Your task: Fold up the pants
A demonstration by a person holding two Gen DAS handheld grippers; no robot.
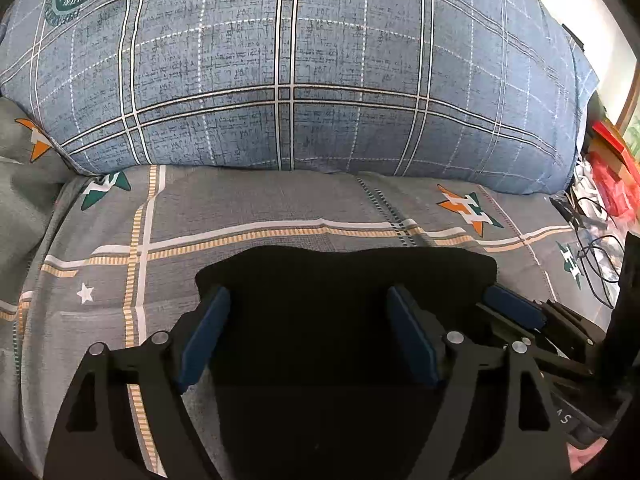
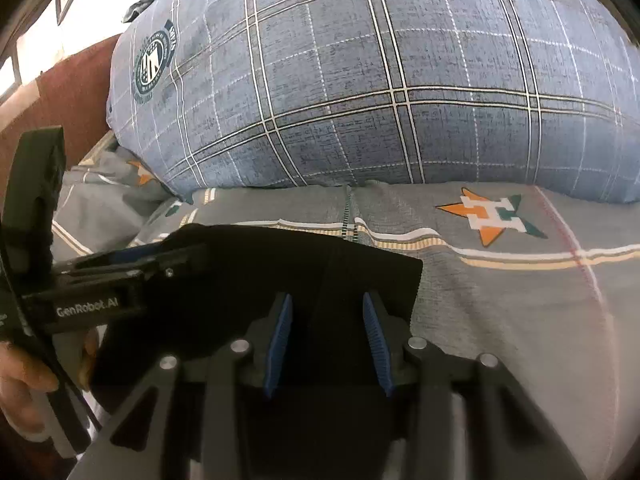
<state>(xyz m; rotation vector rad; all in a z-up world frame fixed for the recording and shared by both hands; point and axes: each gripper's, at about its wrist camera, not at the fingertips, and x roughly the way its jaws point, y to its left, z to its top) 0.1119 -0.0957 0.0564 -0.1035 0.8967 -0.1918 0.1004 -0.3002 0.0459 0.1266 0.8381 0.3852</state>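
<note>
The black pants [image 1: 340, 280] lie folded into a compact pile on the grey patterned bedsheet [image 1: 240, 208]. My left gripper [image 1: 308, 300] is open, its blue pads [image 1: 204, 336] spread wide just above the pile. The right gripper shows at the right edge of the left wrist view [image 1: 516, 304]. In the right wrist view the pants [image 2: 360, 268] show a ribbed edge. My right gripper [image 2: 328, 308] is open, its blue pads [image 2: 280, 340] on either side of a fold of black cloth. The left gripper [image 2: 132, 264] lies across the pile's left side.
A large blue plaid pillow [image 1: 300, 60] fills the far side of the bed, also in the right wrist view [image 2: 400, 80]. Red items and cables [image 1: 600, 184] clutter the right edge. A brown headboard [image 2: 72, 92] stands at the left.
</note>
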